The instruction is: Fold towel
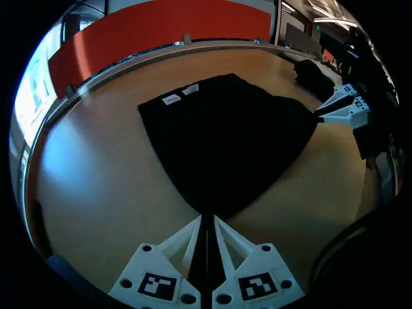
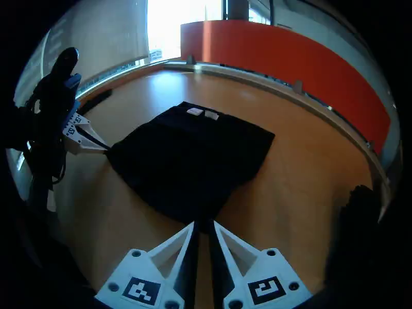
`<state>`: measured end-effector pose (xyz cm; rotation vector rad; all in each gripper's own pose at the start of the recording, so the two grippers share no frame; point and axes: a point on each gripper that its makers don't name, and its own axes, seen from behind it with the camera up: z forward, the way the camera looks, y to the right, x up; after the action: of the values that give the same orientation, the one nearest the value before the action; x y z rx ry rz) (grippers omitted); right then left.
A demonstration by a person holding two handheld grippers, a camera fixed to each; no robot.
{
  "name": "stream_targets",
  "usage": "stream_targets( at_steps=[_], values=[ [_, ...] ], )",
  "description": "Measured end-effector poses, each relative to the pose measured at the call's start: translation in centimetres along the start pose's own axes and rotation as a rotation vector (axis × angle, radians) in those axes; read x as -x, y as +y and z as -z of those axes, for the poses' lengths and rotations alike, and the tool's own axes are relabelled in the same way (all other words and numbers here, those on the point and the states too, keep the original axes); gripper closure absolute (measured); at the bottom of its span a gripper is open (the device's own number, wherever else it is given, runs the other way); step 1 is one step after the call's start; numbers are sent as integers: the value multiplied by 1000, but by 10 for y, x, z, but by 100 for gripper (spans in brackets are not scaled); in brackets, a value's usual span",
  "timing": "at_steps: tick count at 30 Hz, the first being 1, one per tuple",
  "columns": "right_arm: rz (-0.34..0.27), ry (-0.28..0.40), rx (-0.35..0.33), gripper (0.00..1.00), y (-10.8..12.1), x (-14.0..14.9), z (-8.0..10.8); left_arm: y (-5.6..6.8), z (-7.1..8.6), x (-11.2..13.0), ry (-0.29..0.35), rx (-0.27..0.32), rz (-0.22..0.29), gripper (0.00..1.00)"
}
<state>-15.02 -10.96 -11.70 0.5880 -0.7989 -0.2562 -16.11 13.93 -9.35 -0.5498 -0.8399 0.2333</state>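
A black towel (image 1: 226, 139) lies spread on the wooden table (image 1: 103, 170), with two white labels (image 1: 180, 95) near its far edge. At the bottom of the left gripper view my left gripper (image 1: 207, 216) is shut on the towel's near corner. Farther right in that view, my right gripper (image 1: 319, 118) pinches another corner. In the right gripper view the towel (image 2: 190, 159) runs up to my right gripper (image 2: 203, 222), whose fingers are closed on its near corner. The left gripper (image 2: 103, 147) grips the left corner there, held by a gloved hand (image 2: 51, 103).
A second dark folded pile (image 1: 311, 77) sits at the table's far right. The table's raised curved rim (image 1: 154, 54) runs along the back, with an orange partition (image 1: 165, 28) behind it. A dark object (image 2: 360, 216) stands near the table's right edge.
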Motion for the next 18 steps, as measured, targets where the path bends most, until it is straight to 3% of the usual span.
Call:
stream_targets(
  at_steps=[6,18],
  values=[
    [-4,14,-5,88,-3,-6,4,1,7,-6,4,6,24,100],
    [20,52,2,88,-2,-31,24,3,41,-38,49,29,58,100]
  ],
)
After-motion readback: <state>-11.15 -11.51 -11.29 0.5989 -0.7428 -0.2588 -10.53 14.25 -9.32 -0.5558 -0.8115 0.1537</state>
